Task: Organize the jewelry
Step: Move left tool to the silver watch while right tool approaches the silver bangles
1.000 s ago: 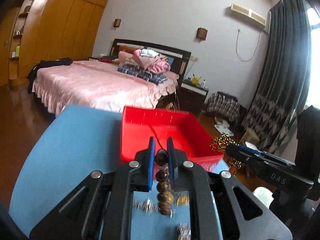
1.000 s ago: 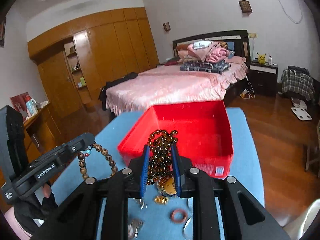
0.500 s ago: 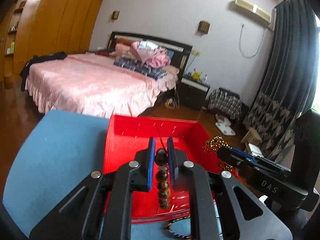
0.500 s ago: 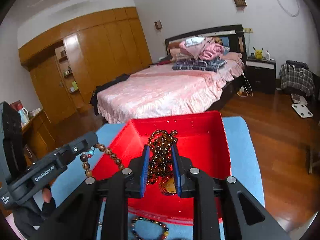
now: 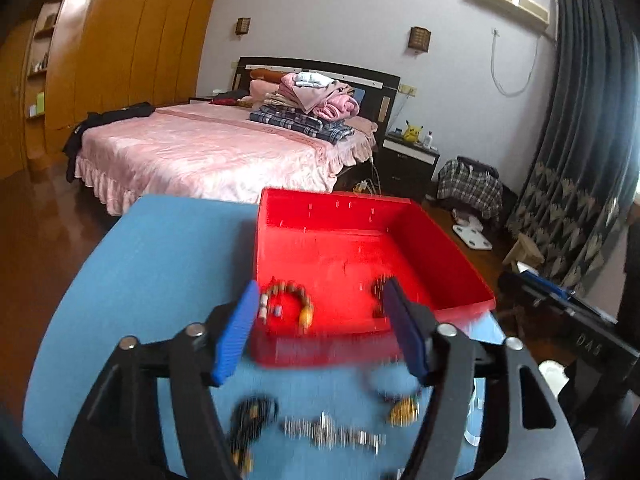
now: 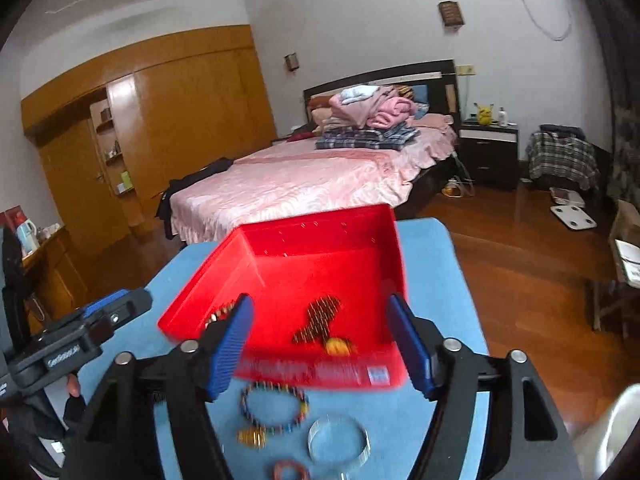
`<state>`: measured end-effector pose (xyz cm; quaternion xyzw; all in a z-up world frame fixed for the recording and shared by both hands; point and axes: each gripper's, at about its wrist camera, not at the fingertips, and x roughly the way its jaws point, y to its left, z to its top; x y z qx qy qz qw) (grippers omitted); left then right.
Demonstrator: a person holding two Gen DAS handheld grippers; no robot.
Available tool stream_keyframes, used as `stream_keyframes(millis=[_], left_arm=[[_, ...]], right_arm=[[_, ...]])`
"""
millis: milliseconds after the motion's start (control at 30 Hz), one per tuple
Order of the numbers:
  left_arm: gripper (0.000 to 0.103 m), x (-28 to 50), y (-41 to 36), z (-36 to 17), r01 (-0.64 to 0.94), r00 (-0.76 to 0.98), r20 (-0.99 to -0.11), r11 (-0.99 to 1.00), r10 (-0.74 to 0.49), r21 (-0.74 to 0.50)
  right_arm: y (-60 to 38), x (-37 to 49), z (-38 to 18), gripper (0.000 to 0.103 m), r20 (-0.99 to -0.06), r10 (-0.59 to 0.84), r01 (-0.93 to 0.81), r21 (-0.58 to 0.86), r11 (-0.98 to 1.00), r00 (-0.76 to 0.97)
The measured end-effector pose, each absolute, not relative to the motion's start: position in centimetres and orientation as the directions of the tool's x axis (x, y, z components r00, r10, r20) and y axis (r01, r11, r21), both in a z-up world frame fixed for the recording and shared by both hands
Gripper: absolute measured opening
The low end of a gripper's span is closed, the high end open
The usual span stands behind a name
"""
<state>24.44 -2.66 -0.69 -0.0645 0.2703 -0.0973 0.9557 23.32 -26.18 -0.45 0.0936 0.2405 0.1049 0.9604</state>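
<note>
Both claws stand spread wide with nothing between their ribbed blue pads: the left gripper (image 5: 322, 324) and the right gripper (image 6: 322, 344). Just ahead of them sits a glossy red plastic box (image 6: 320, 240), square and shallow, on a blue table (image 5: 160, 264). Inside lie a round beaded bracelet (image 5: 286, 306) and a heaped dark beaded necklace (image 6: 320, 318). Below the right claw rest a multicoloured bead ring (image 6: 274, 406) and a plain metal bangle (image 6: 338, 440).

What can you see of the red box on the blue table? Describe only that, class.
The red box is a shallow, open-topped rectangular tray that looks like glossy plastic, with small slots in its far wall and a label on its near wall. It sits flat on the blue table. Inside lie a beaded bracelet and a dark bead strand. Nothing grips it.
</note>
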Motion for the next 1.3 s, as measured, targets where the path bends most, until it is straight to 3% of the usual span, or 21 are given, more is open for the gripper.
stream_keyframes(millis=[267, 533, 867, 1100, 1167, 1300], left_arm=[[0.069, 17.0, -4.4, -4.6, 0.141, 0.825, -0.539, 0.986, -0.168, -0.091], [0.069, 14.6, -6.5, -7.7, 0.171, 0.808, -0.560, 0.982, -0.183, -0.074], [0.050, 14.0, -9.8, -10.3, 0.170, 0.782, -0.600, 0.984, -0.169, -0.056], [0.044, 14.4, -10.8, -10.9, 0.131, 0.793, -0.594, 0.990, -0.137, -0.054], [0.031, 14.5, -10.8, -11.0, 0.113, 0.798, -0.590, 0.992, -0.121, -0.050], [0.031, 14.5, -10.8, -10.9, 0.100, 0.802, -0.588, 0.994, -0.110, -0.050]], right_arm=[[-27.0, 15.3, -3.7, 0.076, -0.439, 0.145, -0.067, 0.187, 0.980, 0.887], [-27.9, 12.4, -6.6, 0.076, -0.454, 0.141, -0.039, 0.227, 0.973, 0.880], [-28.5, 11.6, -7.3, 0.076, -0.445, 0.133, -0.035, 0.223, 0.974, 0.886], [-28.8, 11.6, -7.7, 0.076, -0.446, 0.136, -0.035, 0.226, 0.973, 0.885], [-28.8, 11.8, -7.8, 0.076, -0.449, 0.144, -0.041, 0.231, 0.972, 0.882], [-28.3, 12.3, -7.9, 0.076, -0.452, 0.162, -0.059, 0.235, 0.970, 0.877]])
